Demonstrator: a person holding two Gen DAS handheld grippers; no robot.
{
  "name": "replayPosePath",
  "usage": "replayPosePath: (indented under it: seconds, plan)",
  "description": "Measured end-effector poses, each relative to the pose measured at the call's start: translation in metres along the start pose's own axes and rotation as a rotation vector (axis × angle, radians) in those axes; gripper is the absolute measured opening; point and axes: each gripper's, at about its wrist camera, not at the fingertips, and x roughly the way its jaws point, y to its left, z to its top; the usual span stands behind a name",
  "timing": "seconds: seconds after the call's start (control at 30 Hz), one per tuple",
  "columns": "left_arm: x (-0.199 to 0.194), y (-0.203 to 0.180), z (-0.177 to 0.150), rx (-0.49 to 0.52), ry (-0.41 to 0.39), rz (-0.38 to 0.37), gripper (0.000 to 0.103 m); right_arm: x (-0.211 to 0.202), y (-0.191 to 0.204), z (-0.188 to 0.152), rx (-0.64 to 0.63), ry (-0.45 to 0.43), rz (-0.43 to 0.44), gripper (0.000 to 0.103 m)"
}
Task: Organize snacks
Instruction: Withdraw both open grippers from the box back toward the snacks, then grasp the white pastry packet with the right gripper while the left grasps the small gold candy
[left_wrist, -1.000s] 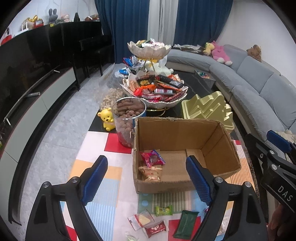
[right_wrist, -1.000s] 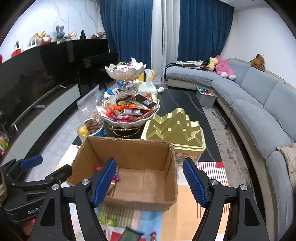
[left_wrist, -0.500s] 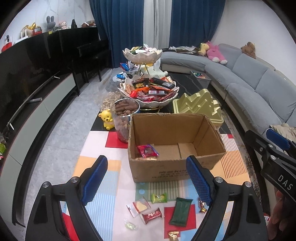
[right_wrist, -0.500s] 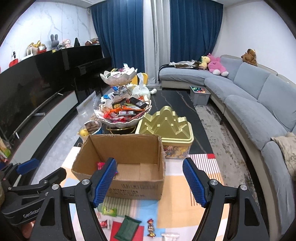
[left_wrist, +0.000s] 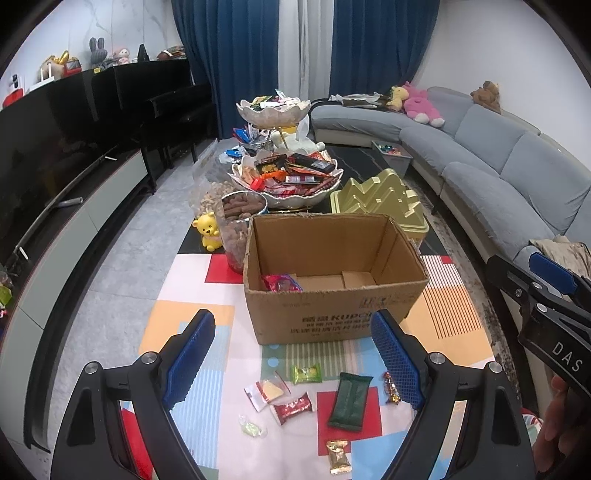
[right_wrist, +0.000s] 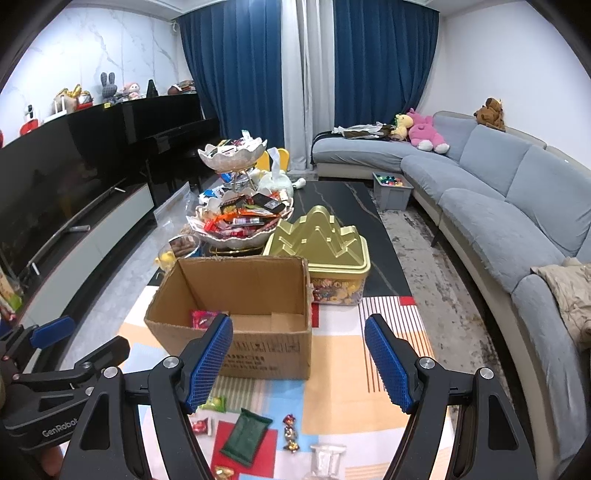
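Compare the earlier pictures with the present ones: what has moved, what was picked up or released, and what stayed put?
Both grippers, the left gripper and the right gripper, drew back from the cardboard box, bringing more loose snacks on the mat into view, such as the dark green packet. Nothing was picked up or released. Both stayed open and empty; the box, the red packet inside it and the gold tin kept their places.

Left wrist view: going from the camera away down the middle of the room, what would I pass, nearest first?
Gold-wrapped candy → dark green packet → cardboard box → big snack-filled bowl → smaller upper bowl → blue curtains.
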Motion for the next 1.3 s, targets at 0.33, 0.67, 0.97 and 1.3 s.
replayPosePath:
  seconds: [0.33, 0.67, 0.97, 1.3]
  plan:
    - [0.003, -0.005, -0.027, 0.004, 0.027, -0.010, 0.087, -0.006, 0.000, -0.024, -0.022, 0.018, -0.010, 0.075]
    - [0.012, -0.009, -0.058, 0.001, 0.058, -0.015, 0.087, 0.001, -0.004, -0.052, -0.029, 0.069, -0.012, 0.075]
    - [0.030, -0.014, -0.093, 0.009, 0.119, -0.023, 0.087, 0.014, -0.007, -0.091, -0.039, 0.135, -0.022, 0.075]
    - [0.048, -0.023, -0.124, 0.009, 0.177, -0.013, 0.085, 0.027, -0.015, -0.121, -0.034, 0.188, -0.032, 0.075]
